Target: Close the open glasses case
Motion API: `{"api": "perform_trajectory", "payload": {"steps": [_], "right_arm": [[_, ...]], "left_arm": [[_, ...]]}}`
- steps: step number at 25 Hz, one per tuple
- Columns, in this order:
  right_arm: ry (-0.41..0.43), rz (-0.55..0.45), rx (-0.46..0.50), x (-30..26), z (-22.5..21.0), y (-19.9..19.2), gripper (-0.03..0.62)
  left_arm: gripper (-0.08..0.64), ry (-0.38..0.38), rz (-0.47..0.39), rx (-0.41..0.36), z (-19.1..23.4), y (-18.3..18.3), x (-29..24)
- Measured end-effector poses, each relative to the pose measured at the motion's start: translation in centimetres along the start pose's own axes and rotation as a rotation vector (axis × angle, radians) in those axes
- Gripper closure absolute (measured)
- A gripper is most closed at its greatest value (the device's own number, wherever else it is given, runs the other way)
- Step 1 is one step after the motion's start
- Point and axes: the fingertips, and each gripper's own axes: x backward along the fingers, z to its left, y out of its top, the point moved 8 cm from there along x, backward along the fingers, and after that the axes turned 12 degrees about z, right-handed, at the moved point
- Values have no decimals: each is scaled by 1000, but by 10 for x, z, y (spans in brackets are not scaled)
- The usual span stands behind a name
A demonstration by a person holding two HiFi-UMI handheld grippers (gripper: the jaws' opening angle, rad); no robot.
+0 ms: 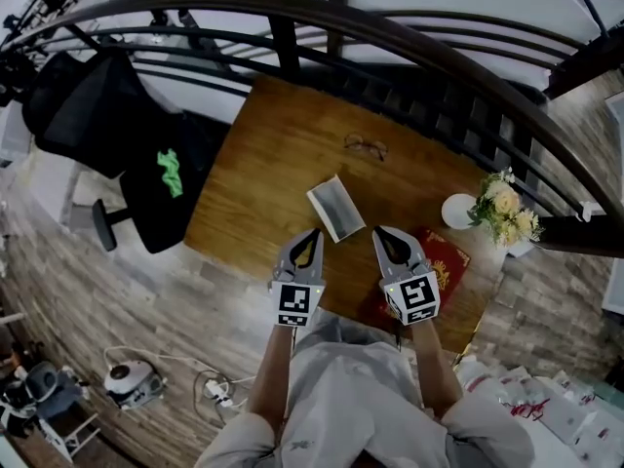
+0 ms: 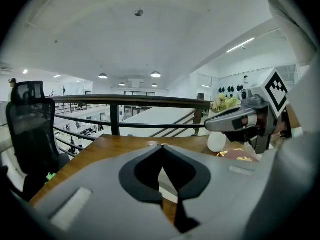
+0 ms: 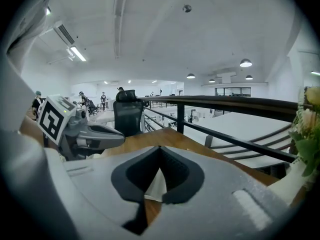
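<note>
The open glasses case (image 1: 336,209) lies on the wooden table (image 1: 263,164), its pale lining facing up. A pair of glasses (image 1: 365,145) rests farther back on the table, apart from the case. My left gripper (image 1: 313,233) hovers just in front of the case's near left corner, jaws shut and empty. At the case's near right side my right gripper (image 1: 379,230) is likewise shut on nothing. In the left gripper view the tips (image 2: 161,145) meet and the case (image 2: 168,182) shows through the gap below. The right gripper view shows the same: tips (image 3: 160,148) together, case (image 3: 156,185) below.
A red booklet (image 1: 447,261) lies under the right gripper. A white vase (image 1: 457,211) with flowers (image 1: 507,209) stands at the table's right end. A dark railing (image 1: 409,61) runs behind the table. A black office chair (image 1: 107,125) is at the left.
</note>
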Motion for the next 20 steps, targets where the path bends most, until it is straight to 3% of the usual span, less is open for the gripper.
{"api": "perform_trajectory", "payload": {"steps": [20], "right_arm": [[38,154,-96,-63,-35,-56,589]], "left_arm": [[540,-63,140,9,-12,-35,-86]]}}
